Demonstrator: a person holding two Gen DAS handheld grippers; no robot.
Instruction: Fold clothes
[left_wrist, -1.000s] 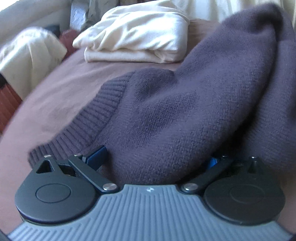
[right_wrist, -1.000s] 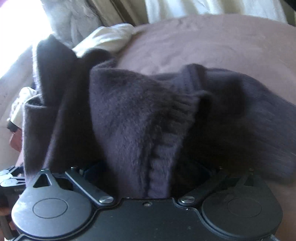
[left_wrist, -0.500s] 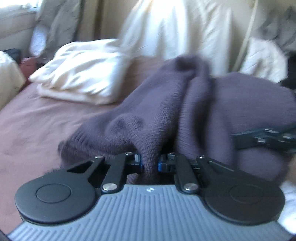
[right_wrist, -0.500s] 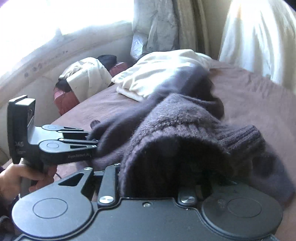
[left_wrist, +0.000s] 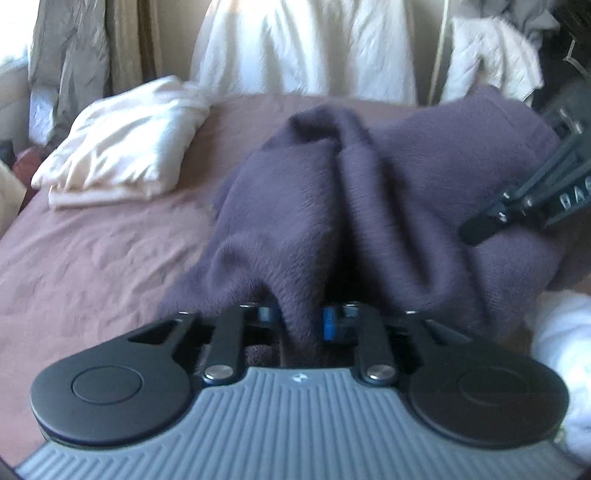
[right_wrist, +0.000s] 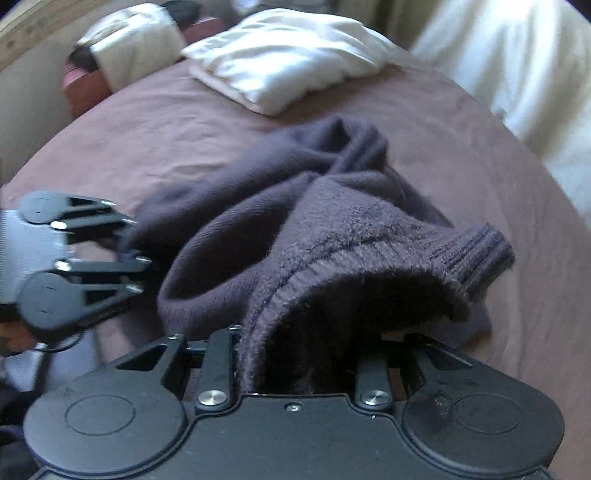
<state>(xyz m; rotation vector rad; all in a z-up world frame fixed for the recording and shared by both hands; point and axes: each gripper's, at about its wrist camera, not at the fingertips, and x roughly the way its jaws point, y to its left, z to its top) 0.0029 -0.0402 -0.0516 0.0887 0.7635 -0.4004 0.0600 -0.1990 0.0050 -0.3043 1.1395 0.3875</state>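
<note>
Left wrist view showed the purple sweater (left_wrist: 369, 192) bunched up off the brown bedspread (left_wrist: 92, 258), a thick fold of its knit running straight down between the blue pads (left_wrist: 328, 323) of the left gripper (left_wrist: 299, 321). A second before, those jaws had stood wide apart around loose cloth lying low; now they were narrow, easing slightly apart again at this moment yet with the wool pressed on both sides, so the fold looked held. In the right wrist view the right gripper (right_wrist: 306, 369) was likewise clamped narrow on a heavy wad of the same garment, the ribbed cuff (right_wrist: 476, 254) spilling over to its right, where earlier its jaws had been spread around the heap. Both claws had also come up, and the sweater now hung from the two grips as a tented ridge with its far end trailing on the bed. That suggested the picking-up step was done and the next need was to draw the two holds apart and shake the garment flat; with so much knit gathered in each claw, finding a clean edge seemed likely to take a regrip. Beyond the sweater lay a folded cream garment (left_wrist: 122, 140), well apart, and pale curtains (left_wrist: 303, 48) behind the bed.
</note>
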